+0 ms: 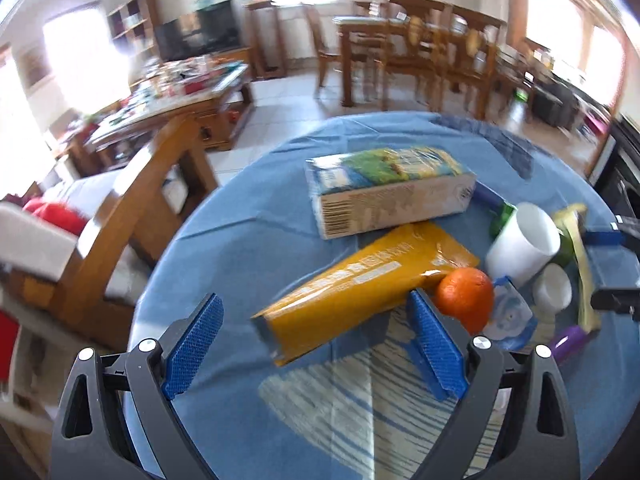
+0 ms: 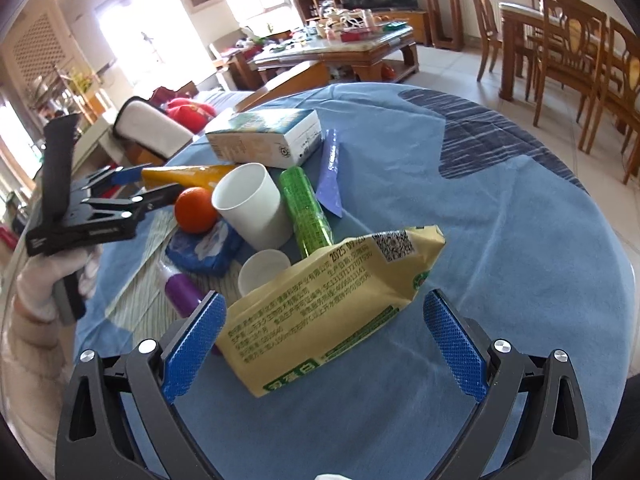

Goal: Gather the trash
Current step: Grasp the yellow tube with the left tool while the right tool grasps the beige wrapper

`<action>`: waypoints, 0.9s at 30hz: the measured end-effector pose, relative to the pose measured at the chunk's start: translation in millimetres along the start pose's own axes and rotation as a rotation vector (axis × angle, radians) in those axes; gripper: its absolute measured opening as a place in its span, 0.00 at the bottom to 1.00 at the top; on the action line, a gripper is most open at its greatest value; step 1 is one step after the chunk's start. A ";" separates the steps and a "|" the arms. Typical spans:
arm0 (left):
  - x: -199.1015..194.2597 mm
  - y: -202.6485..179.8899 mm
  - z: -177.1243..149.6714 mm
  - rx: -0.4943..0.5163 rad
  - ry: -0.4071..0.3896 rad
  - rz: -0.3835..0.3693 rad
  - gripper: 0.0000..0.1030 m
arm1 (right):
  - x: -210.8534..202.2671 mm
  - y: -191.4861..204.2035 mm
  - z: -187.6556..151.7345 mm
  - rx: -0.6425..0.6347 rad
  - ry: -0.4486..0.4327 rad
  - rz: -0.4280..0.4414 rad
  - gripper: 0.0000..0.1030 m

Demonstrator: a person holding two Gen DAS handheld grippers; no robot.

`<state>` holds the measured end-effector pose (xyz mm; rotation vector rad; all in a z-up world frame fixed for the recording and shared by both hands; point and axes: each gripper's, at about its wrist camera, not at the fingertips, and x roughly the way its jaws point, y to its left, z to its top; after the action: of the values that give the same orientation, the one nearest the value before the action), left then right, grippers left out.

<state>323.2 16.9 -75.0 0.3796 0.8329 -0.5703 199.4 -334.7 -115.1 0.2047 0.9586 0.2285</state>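
2 grippers are in play, and both of mine stand with their jaws wide apart and nothing clamped. My left gripper [image 1: 316,344] points down at the near end of the yellow carton [image 1: 360,284], which lies on its side on the blue tablecloth [image 1: 224,240]; the carton's near corner sits between the blue pads, but neither pad presses on it. My right gripper [image 2: 320,344] frames the pale yellow bag [image 2: 320,304], the nearest piece of trash on its side of the table; the left pad looks very close to the bag's edge, the right pad stands clear of it.

Further out from the carton, an orange [image 1: 466,296] lies just right of it, touching or nearly so. Behind it is a white cup [image 1: 524,244] on its side, a smaller white cup [image 2: 262,270] near the bag, a green tube [image 2: 306,212], a purple bottle [image 2: 182,292] and a blue packet [image 2: 204,248]. At the far side lies a green and white carton [image 1: 384,192].

I judge the collecting is just starting: each gripper is lined up on its first piece and nothing is lifted. Next, I would push the left gripper forward so the pads straddle the yellow carton's body, then close, keeping the right pad from nudging the orange. No bin shows in either view, so I cannot say where the trash goes.
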 end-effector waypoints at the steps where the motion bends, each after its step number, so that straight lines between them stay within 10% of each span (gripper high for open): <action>1: 3.0 -1.0 -0.5 0.013 0.006 -0.026 0.89 | 1.3 0.4 0.9 -0.005 0.004 0.001 0.92; 3: 5.4 -3.6 -2.6 0.026 0.003 -0.067 0.83 | 4.7 2.1 2.3 -0.013 0.010 0.005 0.90; 5: 7.2 -4.4 -3.8 0.011 0.015 -0.111 0.49 | 6.8 6.1 2.3 -0.022 0.008 0.002 0.89; 11: 4.0 -17.3 -8.6 -0.002 0.036 -0.147 0.17 | 11.6 12.4 3.3 -0.049 0.005 -0.024 0.67; 23: -27.7 -24.5 -18.0 -0.104 -0.055 -0.155 0.07 | -4.0 12.0 -3.3 0.006 -0.041 -0.019 0.11; 27: -35.9 -24.5 -22.4 -0.135 -0.076 -0.142 0.06 | -19.9 11.9 -9.4 0.024 -0.068 -0.003 0.11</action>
<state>276.0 21.0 -63.3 0.1750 0.8242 -0.6524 179.3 -328.2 -101.5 0.2320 0.8941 0.2058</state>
